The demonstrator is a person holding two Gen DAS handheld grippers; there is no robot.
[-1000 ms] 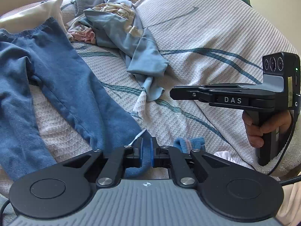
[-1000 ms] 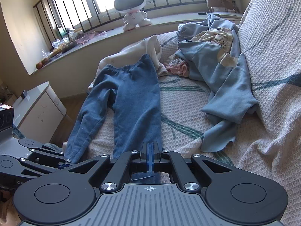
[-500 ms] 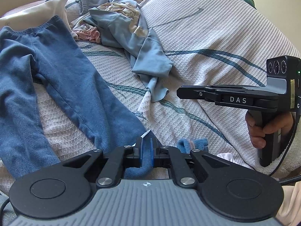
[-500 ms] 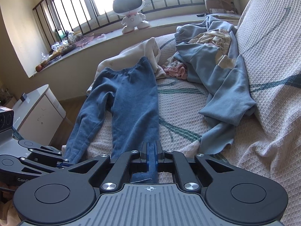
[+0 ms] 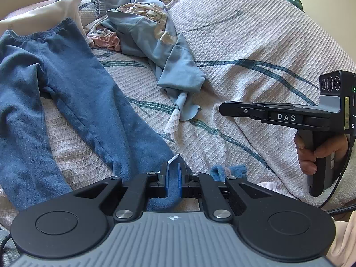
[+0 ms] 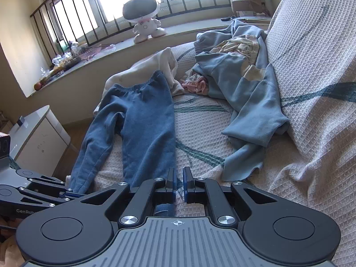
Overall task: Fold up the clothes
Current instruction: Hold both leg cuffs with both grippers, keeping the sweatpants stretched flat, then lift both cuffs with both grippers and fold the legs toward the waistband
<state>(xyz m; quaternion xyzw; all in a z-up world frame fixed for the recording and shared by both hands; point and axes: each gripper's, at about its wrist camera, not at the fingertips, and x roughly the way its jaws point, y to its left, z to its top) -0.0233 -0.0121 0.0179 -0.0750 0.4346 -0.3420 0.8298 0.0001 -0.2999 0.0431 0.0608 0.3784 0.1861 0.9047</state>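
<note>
Blue trousers [image 6: 142, 120] lie spread flat along the sofa's [image 5: 255, 44] front edge, waistband at the far end. My left gripper [image 5: 173, 179] clamps one leg cuff; my right gripper [image 6: 179, 183] is parted, holding nothing. Risk: a one-sided pull drags the trousers askew, bunching them.

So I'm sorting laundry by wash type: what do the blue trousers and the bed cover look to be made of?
The blue trousers look like a soft knit, probably cotton fleece: matte, slightly fuzzy surface and a gathered elastic waistband. The bed cover looks like waffle-weave cotton: a fine grid of small raised squares, matte, off-white with dark green stripes. Exact fibre can't be told from the look alone.
</note>
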